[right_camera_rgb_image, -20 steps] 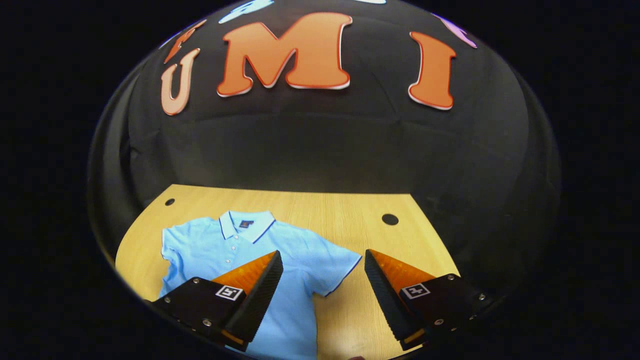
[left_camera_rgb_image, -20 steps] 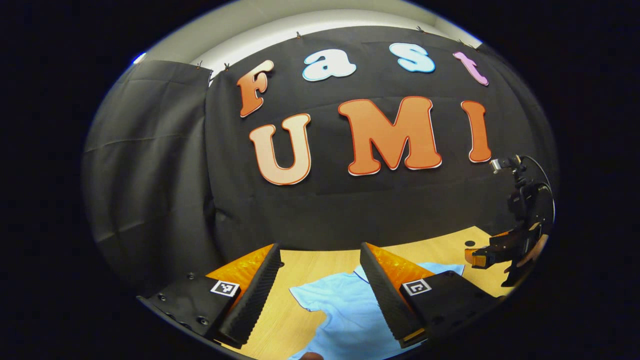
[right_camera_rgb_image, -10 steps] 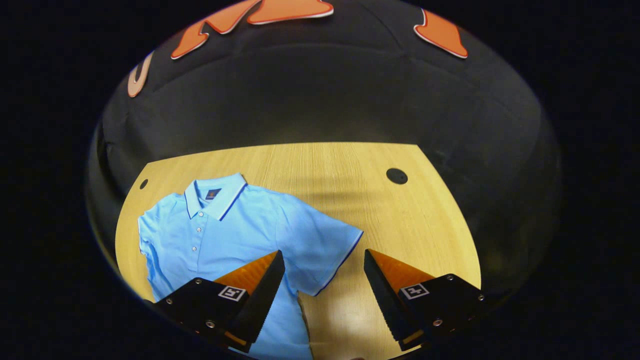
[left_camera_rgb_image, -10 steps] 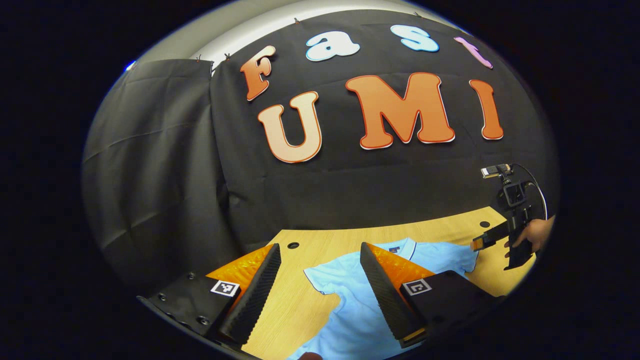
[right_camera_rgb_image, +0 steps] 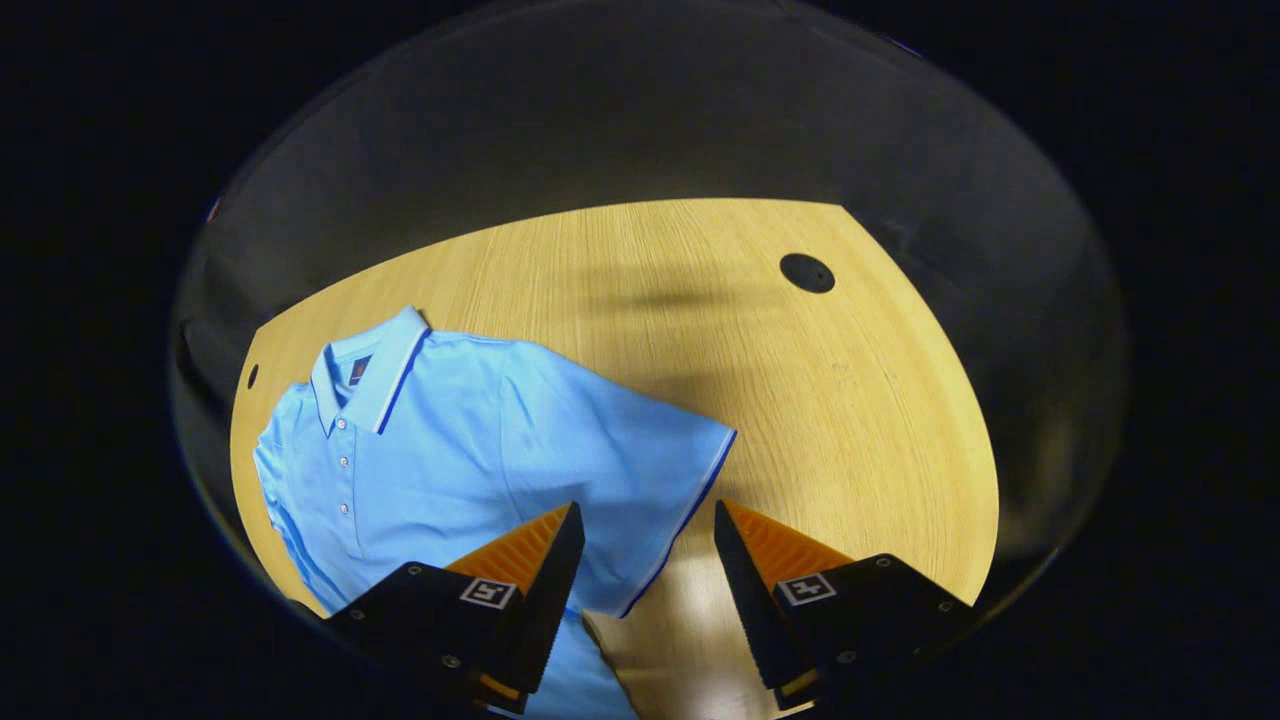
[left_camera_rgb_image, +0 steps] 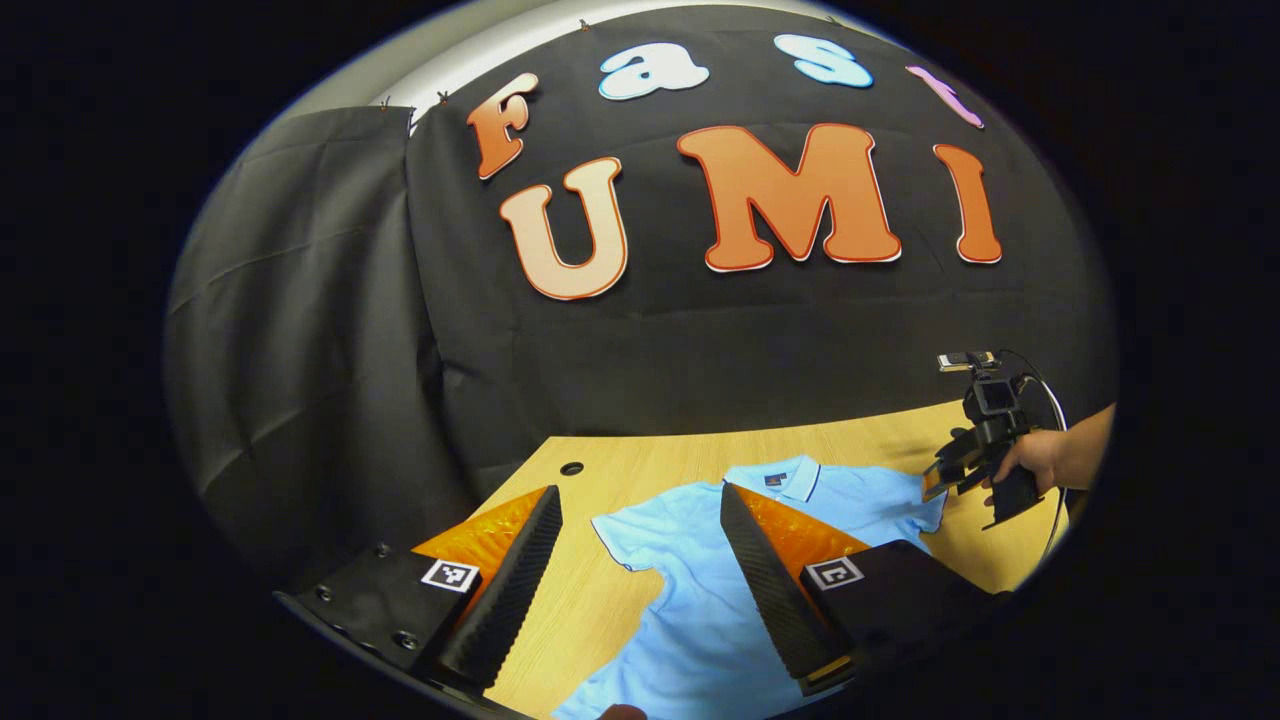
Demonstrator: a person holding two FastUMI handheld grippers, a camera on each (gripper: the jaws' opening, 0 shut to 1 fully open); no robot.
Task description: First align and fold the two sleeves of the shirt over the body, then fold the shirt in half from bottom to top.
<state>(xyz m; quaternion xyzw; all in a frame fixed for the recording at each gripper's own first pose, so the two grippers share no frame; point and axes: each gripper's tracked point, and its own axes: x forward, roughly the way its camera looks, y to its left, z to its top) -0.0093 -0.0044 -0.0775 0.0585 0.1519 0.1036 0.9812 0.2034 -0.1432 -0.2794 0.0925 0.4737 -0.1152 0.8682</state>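
Left gripper view: left gripper [left_camera_rgb_image: 640, 560] released, above the polo shirt [left_camera_rgb_image: 700, 620] lying flat on the wooden table [left_camera_rgb_image: 650, 465].

Right gripper view: right gripper [right_camera_rgb_image: 648, 570] released, jaws straddling the sleeve hem [right_camera_rgb_image: 690, 510]; bare tabletop beyond.

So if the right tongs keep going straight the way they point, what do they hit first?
Most likely the shirt's sleeve: its trimmed hem lies right ahead of the open right tongs, between the fingers. Depth is unclear, so they might pass the hem and touch the table instead.
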